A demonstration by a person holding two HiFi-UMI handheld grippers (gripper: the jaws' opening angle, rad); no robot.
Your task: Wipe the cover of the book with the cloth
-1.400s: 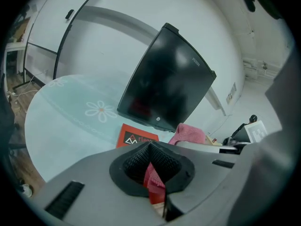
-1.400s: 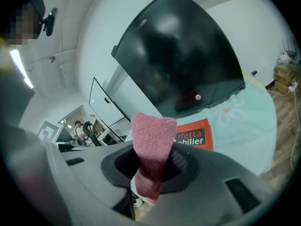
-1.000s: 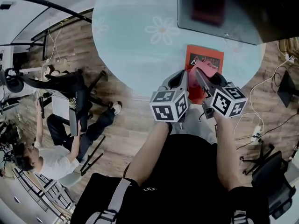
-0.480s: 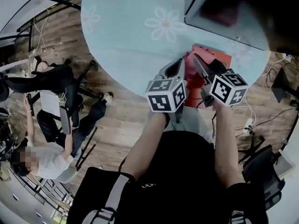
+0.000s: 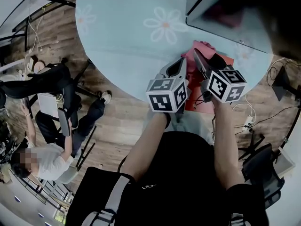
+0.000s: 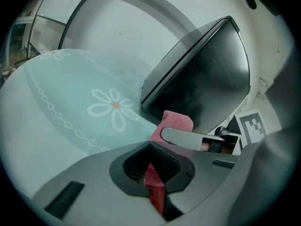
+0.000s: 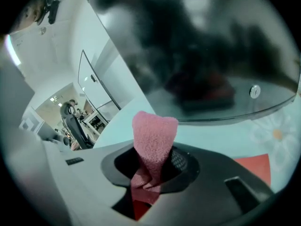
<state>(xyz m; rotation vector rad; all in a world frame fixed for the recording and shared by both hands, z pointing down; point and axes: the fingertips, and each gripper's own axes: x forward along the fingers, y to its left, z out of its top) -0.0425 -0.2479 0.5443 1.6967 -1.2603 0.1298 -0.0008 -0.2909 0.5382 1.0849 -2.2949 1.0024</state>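
Observation:
A red book (image 5: 226, 60) lies near the front edge of the round teal table (image 5: 127, 36). My right gripper (image 5: 197, 55) is shut on a pink cloth (image 5: 203, 47), which rests over the book's far end. In the right gripper view the cloth (image 7: 153, 135) sticks up from between the jaws, and a corner of the book (image 7: 254, 166) shows at the right. My left gripper (image 5: 182, 64) sits at the book's left edge. In the left gripper view its jaws look shut on a thin red strip of the book (image 6: 157, 199), with the cloth (image 6: 178, 121) just beyond.
A dark tilted screen (image 5: 225, 8) stands on the table right behind the book and fills the right gripper view. A person (image 5: 42, 159) sits on the floor at the left beside an office chair (image 5: 47, 79). Cables and a power strip (image 5: 247, 124) lie at the right.
My right gripper has pushed the cloth away from me along the book, toward the screen. The left gripper has stayed at the book's left edge.

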